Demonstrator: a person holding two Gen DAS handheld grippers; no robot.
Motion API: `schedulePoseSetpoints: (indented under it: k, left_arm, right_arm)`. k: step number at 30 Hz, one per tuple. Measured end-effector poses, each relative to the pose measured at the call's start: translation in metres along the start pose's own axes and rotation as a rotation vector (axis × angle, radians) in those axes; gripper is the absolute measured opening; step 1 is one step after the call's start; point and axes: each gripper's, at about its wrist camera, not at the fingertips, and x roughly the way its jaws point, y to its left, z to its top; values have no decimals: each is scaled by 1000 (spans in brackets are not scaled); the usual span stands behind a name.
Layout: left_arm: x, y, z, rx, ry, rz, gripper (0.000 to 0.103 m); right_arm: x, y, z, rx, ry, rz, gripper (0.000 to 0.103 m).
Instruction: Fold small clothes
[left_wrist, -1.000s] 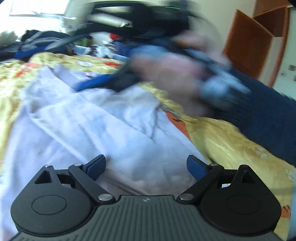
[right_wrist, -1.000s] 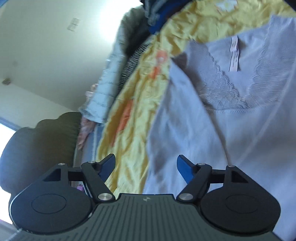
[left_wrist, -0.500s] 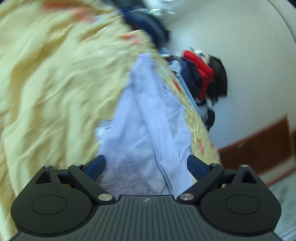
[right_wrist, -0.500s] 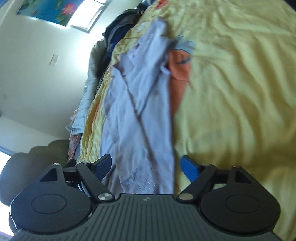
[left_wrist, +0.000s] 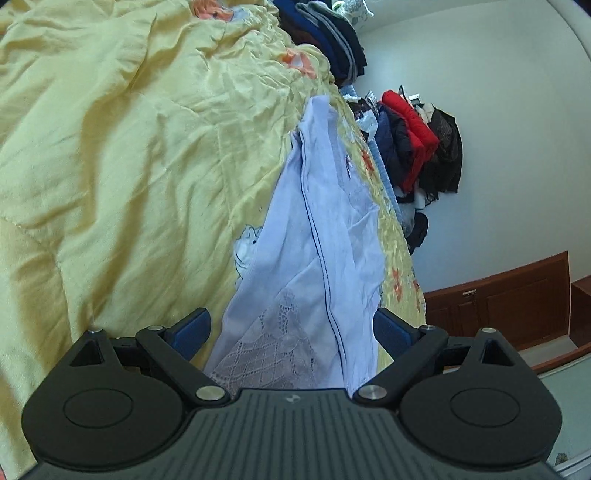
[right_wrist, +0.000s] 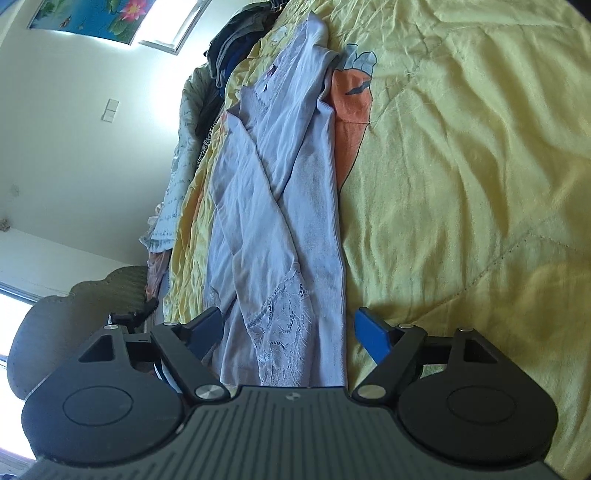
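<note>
A pale lilac top lies folded into a long narrow strip on the yellow bedspread. Its lace hem points toward my left gripper, which is open; the hem end lies between the blue pads without touching them. In the right wrist view the same top stretches away from my right gripper, also open, with the lace end lying between its wide-set fingers. Both views are rolled sideways.
Red and black clothes and a dark stack sit along the bed's far edge. A wooden cabinet stands by the wall. Dark garments and a green padded headboard appear in the right wrist view.
A second ago the top lay spread wide with a hand and the other gripper over it. Both grippers have since swung to the ends of the narrow strip, and the left view has rolled.
</note>
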Motion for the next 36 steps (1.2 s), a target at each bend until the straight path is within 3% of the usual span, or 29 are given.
schedulePoseSetpoints:
  k: [7,13,19,20,36]
  left_arm:
    - [6,-7,-7,19,62,-2,96]
    - [11,-20,-11,100,113,50,95]
    - [11,-18,-4,123,141,63,86]
    - [11,-17,-2,120,143,62,82]
    - [26,-19,8,157,269,4,82]
  right_arm:
    - [1,-2,-1,39,27,16,84]
    - [9,4,-6,37,74,31,85]
    - [9,2,-5,49,80,37,84]
    - [9,1,-5,49,81,38,84]
    - [9,0,-4,56,83,41,84]
